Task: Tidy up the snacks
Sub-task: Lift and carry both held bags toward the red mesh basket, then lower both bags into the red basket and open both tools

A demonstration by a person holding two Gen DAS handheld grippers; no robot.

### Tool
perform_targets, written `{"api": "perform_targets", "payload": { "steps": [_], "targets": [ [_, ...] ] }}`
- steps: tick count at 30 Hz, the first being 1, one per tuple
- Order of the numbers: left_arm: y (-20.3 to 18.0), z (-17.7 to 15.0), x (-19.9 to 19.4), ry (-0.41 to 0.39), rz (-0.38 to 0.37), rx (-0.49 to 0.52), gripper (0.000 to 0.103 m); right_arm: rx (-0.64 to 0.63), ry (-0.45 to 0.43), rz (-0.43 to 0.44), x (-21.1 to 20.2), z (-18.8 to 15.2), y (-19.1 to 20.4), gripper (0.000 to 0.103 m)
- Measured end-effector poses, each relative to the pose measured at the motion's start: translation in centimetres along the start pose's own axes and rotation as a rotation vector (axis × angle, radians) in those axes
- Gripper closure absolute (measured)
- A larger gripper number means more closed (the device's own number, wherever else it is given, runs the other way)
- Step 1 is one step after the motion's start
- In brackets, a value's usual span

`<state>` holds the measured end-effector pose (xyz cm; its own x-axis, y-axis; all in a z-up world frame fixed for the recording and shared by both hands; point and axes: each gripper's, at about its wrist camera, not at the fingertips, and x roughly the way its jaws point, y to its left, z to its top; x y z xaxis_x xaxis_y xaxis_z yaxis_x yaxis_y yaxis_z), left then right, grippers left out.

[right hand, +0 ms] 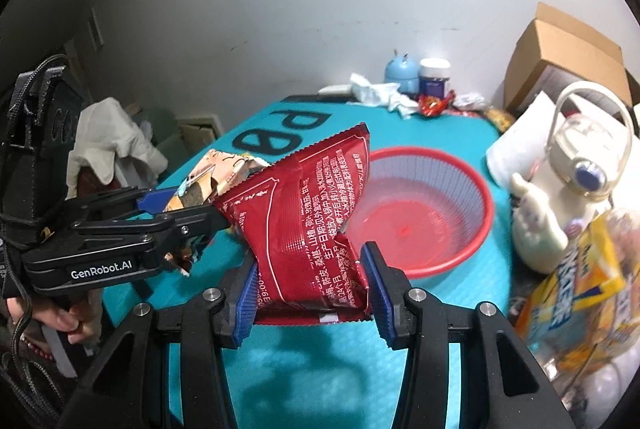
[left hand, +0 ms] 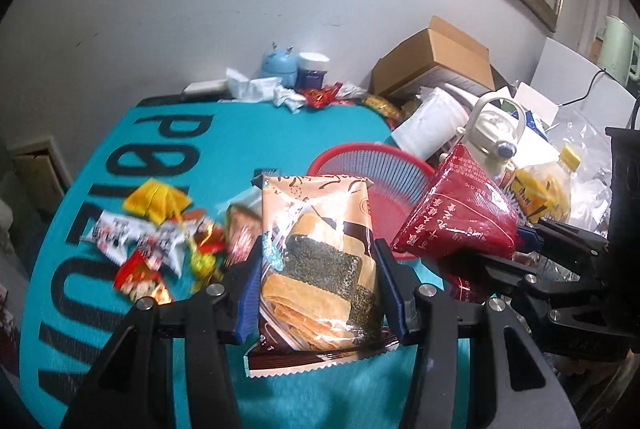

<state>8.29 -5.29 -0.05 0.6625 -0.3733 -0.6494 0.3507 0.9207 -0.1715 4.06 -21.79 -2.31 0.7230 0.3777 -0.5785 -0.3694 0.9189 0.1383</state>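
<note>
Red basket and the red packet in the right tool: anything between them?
Nothing. In the right wrist view the red packet, clamped in the right tool, hangs over bare teal mat just in front of the empty red basket.

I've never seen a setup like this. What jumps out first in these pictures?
Two snack bags held up over a teal mat: the left hand-held gripper clamps a peach seaweed-cracker packet, the right hand-held gripper a glossy red foil pouch. Just behind them sits an empty red plastic basket, with loose candies scattered at the left.
</note>
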Motion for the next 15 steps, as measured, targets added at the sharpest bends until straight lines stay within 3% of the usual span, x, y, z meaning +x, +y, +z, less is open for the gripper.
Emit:
{"api": "perform_targets", "payload": {
  "steps": [15],
  "targets": [
    [-2.1, 6.2, 4.2, -0.046, -0.051, 0.064, 0.053, 0.014, -0.074, -0.144, 0.6, 4.2, -4.6, 0.056]
  ]
}}
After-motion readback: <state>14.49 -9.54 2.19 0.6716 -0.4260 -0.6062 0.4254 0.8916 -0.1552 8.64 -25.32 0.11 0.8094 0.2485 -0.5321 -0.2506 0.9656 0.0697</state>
